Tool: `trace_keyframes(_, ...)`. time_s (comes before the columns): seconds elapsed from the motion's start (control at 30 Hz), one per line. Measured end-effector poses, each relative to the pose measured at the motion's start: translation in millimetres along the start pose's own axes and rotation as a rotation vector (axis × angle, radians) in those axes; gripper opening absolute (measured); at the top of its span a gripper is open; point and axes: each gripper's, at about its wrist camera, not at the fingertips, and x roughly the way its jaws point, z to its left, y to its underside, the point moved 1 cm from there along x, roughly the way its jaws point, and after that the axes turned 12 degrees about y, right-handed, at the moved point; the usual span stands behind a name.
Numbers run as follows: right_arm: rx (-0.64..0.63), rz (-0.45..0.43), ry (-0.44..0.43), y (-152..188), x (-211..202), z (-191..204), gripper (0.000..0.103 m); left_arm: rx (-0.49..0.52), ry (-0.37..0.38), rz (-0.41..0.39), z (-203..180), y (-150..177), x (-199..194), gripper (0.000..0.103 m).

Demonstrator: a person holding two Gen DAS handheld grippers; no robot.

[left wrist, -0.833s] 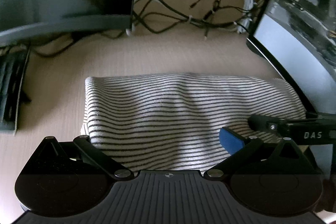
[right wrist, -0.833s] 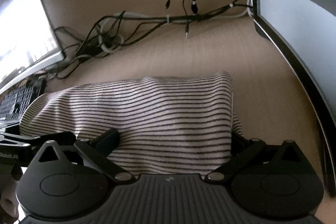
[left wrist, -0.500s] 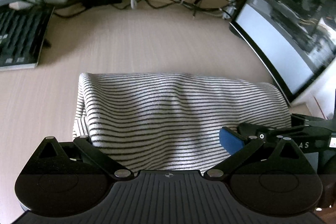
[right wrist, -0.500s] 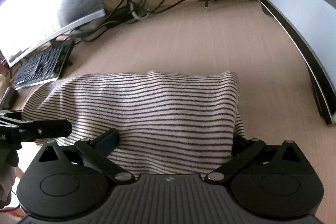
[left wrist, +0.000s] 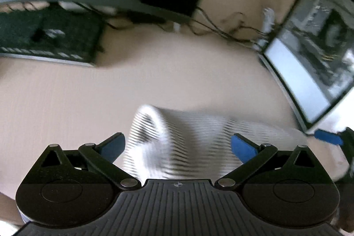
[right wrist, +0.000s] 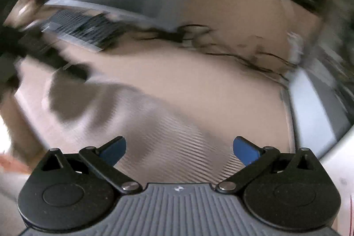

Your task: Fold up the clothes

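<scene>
Both views smeared by motion blur; fine detail is lost.

Left tool point(left wrist: 178, 146): blue-padded fingers point(left wrist: 242, 148) spread wide apart, nothing clamped. Black linkage arms and ribbed grey body fill the lower part of the view.

Right tool point(right wrist: 179, 147): fingers likewise spread wide, pads point(right wrist: 244, 150) clear of the cloth.

Striped garment point(left wrist: 188, 143): soft knit, white with thin dark stripes, lying on the table point(left wrist: 66, 107) toward its near edge, in front of both tools. In the left view it forms a humped, folded bundle with a rounded fold at its left end. In the right view the same cloth point(right wrist: 168, 125) lies as a broad, low mound, with stripes running slantwise.

Table: pale wood-grain laminate, matte.

Far edge: a dark flat keyboard point(left wrist: 48, 39) at the far left, a curved monitor point(left wrist: 314, 59) along the right edge, and a tangle of thin black cables point(left wrist: 223, 25) between them. A second blue-tipped tool point(left wrist: 329, 139) shows at the right edge of the left view.
</scene>
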Motion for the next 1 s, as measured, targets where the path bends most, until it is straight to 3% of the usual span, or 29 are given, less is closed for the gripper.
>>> trace_keyframes(0.2,-0.267,0.050,-0.116,-1,-2,63,0.103,-0.003,-0.092,0.011,-14,-35,-18,0.103)
trace_keyframes(0.27,-0.394,-0.039,-0.102,3,-9,74,0.103,0.000,-0.115,0.004,-18,-40,-19,0.103)
trace_keyframes(0.3,-0.430,-0.090,-0.071,4,-12,74,0.103,-0.006,-0.130,-0.002,-22,-42,-19,0.103)
trace_keyframes(0.37,-0.368,-0.141,0.058,-8,-13,47,0.103,-0.003,-0.170,-0.024,-31,-45,-14,0.103)
trace_keyframes(0.5,-0.239,-0.241,0.313,-31,-17,-8,0.103,-0.018,-0.179,-0.033,-33,-46,1,0.103)
trace_keyframes(0.53,-0.180,-0.245,0.318,-31,-12,-19,0.103,-0.021,-0.175,-0.031,-33,-47,6,0.103)
trace_keyframes(0.6,-0.048,-0.214,0.226,-39,-2,-50,0.103,-0.017,-0.156,-0.022,-31,-46,19,0.103)
trace_keyframes(0.7,0.098,-0.073,0.005,-67,60,-95,0.103,-0.023,-0.089,0.007,-28,-49,44,0.103)
trace_keyframes(0.83,0.283,0.065,-0.194,-64,102,-109,0.103,0.002,0.010,0.084,-32,-45,82,0.103)
trace_keyframes(1.0,0.513,0.238,-0.443,-61,153,-126,0.103,0.010,0.033,0.199,-29,-36,129,0.103)
